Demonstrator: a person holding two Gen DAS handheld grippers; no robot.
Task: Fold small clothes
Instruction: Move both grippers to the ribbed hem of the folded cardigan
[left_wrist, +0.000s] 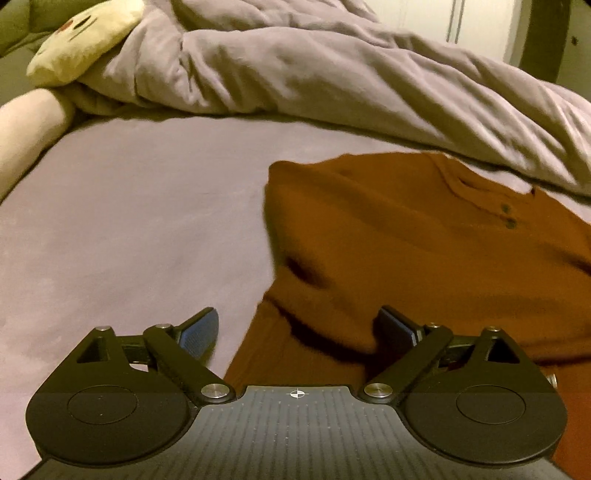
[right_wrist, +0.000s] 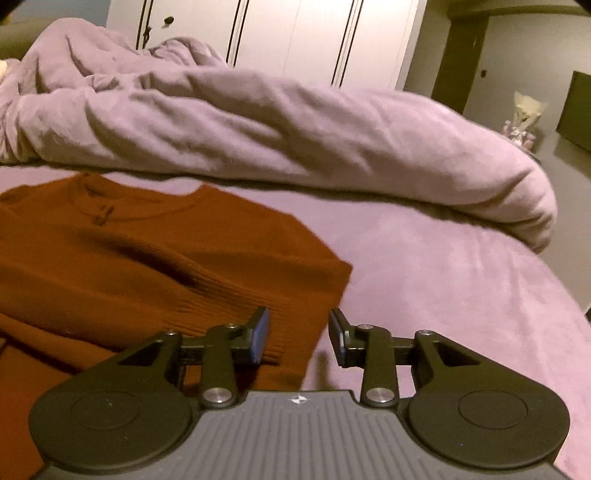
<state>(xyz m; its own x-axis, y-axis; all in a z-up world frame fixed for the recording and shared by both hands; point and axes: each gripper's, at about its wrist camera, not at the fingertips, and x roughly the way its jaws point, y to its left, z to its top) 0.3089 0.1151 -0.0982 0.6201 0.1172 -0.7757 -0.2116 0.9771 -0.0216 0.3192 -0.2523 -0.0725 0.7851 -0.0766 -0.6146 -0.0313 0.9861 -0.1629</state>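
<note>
1. Your rust-brown knit top (left_wrist: 406, 236) lies spread on the mauve bed sheet (left_wrist: 129, 221), collar and small buttons (left_wrist: 509, 216) toward the rumpled duvet (left_wrist: 332, 81), ribbed hem toward you.
2. Judge it as soft, light and limp: it will sag and crease from any single pinch, and the knit should grip the pads rather than slide. The cloth already lies doubled near you, with a ribbed band across the body.
3. Take hold at corners or along the ribbed hem (right_wrist: 229, 299), where the fabric is thicker; pinch both layers together at a folded edge.
4. Your left gripper (left_wrist: 301, 332) stands released, jaws spread wide over the top's left edge, nothing pinched between them.
5. Your right gripper (right_wrist: 298, 338) is partly parted over the top's right edge, its pads not pressing on the knit; it grasps nothing.
6. Open sheet lies clear on both sides of the garment, wide enough to lay a fold outward.
7. Beyond the collar the duvet bulks up just beside it, so fold toward yourself rather than away. A plush toy (left_wrist: 85, 40) sits well apart, far left.
</note>
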